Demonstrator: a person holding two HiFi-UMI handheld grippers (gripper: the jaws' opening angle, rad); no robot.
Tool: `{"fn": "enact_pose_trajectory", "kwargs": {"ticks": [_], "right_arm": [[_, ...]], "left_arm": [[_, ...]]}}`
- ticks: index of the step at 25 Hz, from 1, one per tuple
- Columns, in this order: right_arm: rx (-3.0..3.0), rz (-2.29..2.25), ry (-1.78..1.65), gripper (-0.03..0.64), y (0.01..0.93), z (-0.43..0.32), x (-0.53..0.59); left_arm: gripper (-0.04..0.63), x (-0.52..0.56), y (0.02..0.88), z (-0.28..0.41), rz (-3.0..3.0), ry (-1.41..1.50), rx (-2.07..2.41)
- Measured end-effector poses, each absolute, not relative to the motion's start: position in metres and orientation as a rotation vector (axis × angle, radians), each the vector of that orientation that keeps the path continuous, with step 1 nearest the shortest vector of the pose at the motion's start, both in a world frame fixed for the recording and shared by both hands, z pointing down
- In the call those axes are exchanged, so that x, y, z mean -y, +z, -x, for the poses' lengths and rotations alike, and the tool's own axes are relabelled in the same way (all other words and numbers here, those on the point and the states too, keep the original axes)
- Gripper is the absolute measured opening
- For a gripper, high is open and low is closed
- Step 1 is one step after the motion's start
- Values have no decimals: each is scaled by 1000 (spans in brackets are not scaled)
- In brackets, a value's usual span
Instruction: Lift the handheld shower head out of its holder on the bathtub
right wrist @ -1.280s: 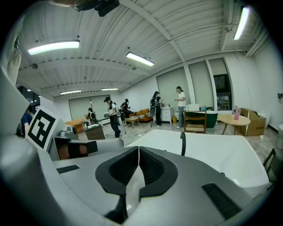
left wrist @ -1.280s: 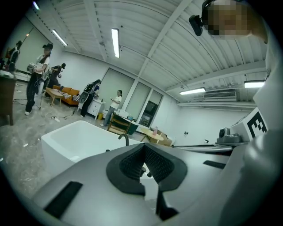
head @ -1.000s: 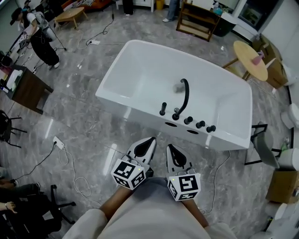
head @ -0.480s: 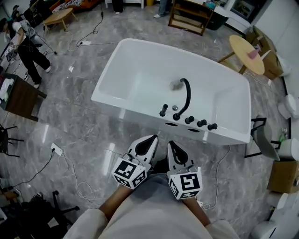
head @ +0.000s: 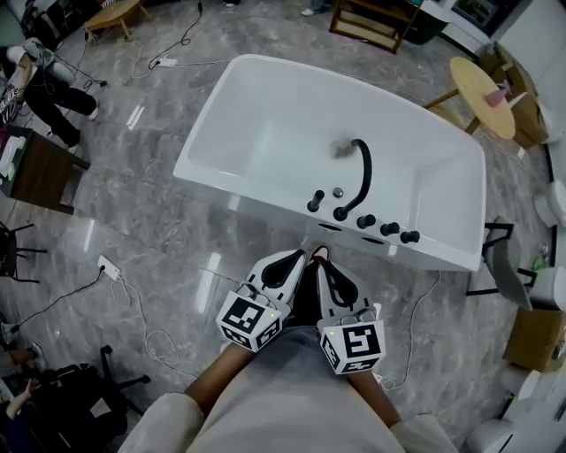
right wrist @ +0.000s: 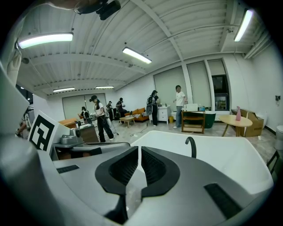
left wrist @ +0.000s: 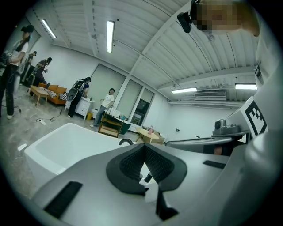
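The white bathtub [head: 256, 190] stands on the marble floor ahead of me. On its near rim, the black handheld shower head [head: 315, 202] sits upright in its holder, left of the curved black spout [head: 360, 175] and a row of black knobs [head: 389, 228]. Both grippers hover over the floor just short of that rim, side by side. My left gripper [head: 295, 257] is shut and empty, its tips meeting in its own view [left wrist: 143, 146]. The right gripper [head: 324, 259] is also shut with nothing in it [right wrist: 139, 152]. The spout [right wrist: 191, 146] shows beyond the right jaws.
A round wooden table [head: 482, 84] and a wooden shelf [head: 371, 22] stand behind the tub. A black chair [head: 495, 265] is at its right end. Cables and a power strip [head: 110, 270] lie on the floor at left, near a dark desk [head: 35, 172] and a person [head: 44, 88].
Both grippers have moved forward and a little down toward the tub's near rim. The tub now sits closer in the head view. Jaws stayed shut.
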State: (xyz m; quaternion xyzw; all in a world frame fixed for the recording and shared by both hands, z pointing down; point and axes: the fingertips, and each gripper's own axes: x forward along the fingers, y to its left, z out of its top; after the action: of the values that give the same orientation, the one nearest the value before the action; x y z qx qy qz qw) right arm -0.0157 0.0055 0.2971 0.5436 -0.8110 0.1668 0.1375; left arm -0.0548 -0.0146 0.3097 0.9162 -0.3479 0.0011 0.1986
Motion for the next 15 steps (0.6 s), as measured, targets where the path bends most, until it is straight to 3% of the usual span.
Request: {"fn": "enact_pose_trajectory", "kwargs": {"ticks": [15], "right_arm": [[2343,-1478,555,21,343,-12,42]], "left_arm": [[0,57,354,16,-2547,-11,1019]]}}
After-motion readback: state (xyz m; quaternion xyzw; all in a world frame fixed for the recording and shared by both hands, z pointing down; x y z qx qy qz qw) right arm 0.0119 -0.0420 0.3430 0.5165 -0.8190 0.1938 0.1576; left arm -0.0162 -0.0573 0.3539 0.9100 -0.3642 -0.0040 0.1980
